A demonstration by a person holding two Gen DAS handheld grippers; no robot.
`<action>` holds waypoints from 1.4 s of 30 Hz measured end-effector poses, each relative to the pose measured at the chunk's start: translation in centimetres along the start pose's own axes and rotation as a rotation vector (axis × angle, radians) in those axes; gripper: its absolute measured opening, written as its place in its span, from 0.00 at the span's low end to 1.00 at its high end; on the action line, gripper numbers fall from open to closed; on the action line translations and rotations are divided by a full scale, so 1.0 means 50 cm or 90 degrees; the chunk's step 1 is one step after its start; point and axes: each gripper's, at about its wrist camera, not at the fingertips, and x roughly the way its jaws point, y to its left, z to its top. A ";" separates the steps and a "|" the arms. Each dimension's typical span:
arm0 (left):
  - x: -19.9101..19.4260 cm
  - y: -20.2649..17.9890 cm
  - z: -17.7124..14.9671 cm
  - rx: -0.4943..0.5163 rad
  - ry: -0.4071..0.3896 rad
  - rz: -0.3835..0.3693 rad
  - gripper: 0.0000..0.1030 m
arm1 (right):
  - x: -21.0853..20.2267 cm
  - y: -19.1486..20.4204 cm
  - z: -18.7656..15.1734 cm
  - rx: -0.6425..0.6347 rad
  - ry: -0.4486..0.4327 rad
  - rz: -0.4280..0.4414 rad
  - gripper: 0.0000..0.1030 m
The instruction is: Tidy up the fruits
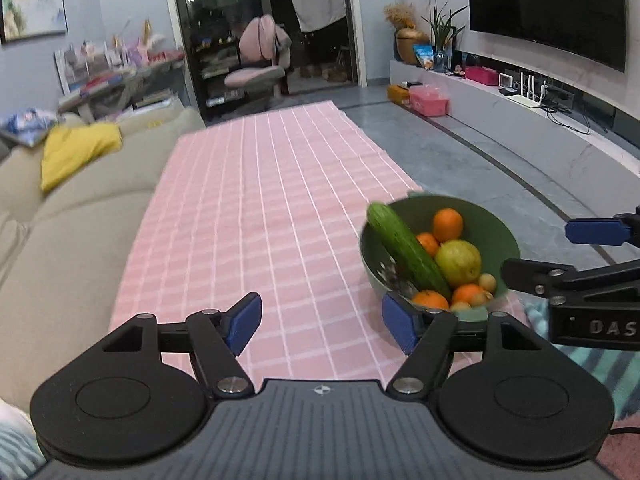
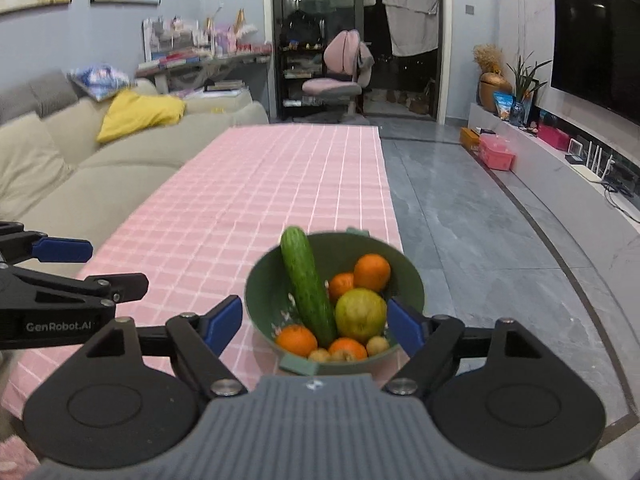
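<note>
A green bowl point(image 1: 496, 220) point(image 2: 360, 242) stands on the pink checked tablecloth point(image 1: 256, 208) point(image 2: 240, 200), near the cloth's right edge. In it a long cucumber point(image 1: 404, 252) point(image 2: 306, 284) leans on the rim, beside several oranges point(image 1: 447, 224) point(image 2: 372, 272), a yellow-green round fruit point(image 1: 458, 262) point(image 2: 360, 314) and small brownish fruits point(image 1: 487, 282) point(image 2: 378, 345). My left gripper point(image 1: 322, 320) is open and holds nothing, over the cloth to the left of the bowl. My right gripper point(image 2: 314, 322) is open just short of the bowl, its blue pads point(image 2: 404, 326) clear of the rim.
A beige sofa point(image 1: 80, 208) point(image 2: 60, 168) with a yellow cushion point(image 1: 76, 152) runs along the table's left side. Grey floor point(image 2: 480, 240) lies to the right, with a TV shelf and pink boxes point(image 1: 430, 100) beyond. A teal striped cloth point(image 1: 592, 364) lies at the near right.
</note>
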 end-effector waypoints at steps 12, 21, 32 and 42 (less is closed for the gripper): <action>0.037 0.026 -0.033 -0.043 0.056 0.020 0.79 | 0.055 0.016 -0.019 -0.018 0.069 0.025 0.86; 0.042 0.036 -0.044 -0.062 0.088 0.018 0.79 | 0.079 0.015 -0.023 -0.011 0.100 0.034 0.86; 0.042 0.040 -0.039 -0.071 0.093 0.018 0.79 | 0.076 0.017 -0.022 -0.020 0.098 0.036 0.86; 0.042 0.041 -0.038 -0.072 0.095 0.018 0.79 | 0.076 0.019 -0.022 -0.027 0.098 0.036 0.86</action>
